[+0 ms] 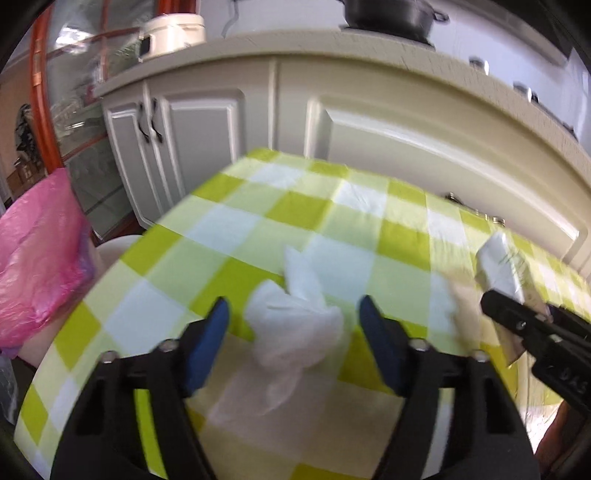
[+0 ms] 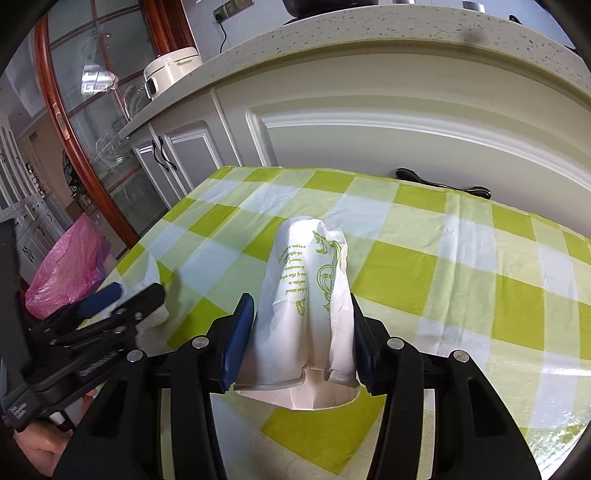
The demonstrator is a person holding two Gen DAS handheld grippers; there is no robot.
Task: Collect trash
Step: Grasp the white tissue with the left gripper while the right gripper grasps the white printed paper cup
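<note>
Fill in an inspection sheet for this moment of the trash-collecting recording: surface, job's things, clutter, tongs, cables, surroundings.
Surface: table under a green-and-white checked cloth, somewhat creased.
Job's things: crumpled white tissue on the cloth; crushed paper cup with green print; pink bag at the table's left edge.
Clutter: nothing seen.
Tongs: left tongs open, straddling the tissue, pads clear of it; right tongs shut on the paper cup.
Cables: a dark cord runs down from a wall socket to the counter.
Surroundings: cream cabinets under a speckled counter, white cooker, glass door with red-brown frame.
</note>
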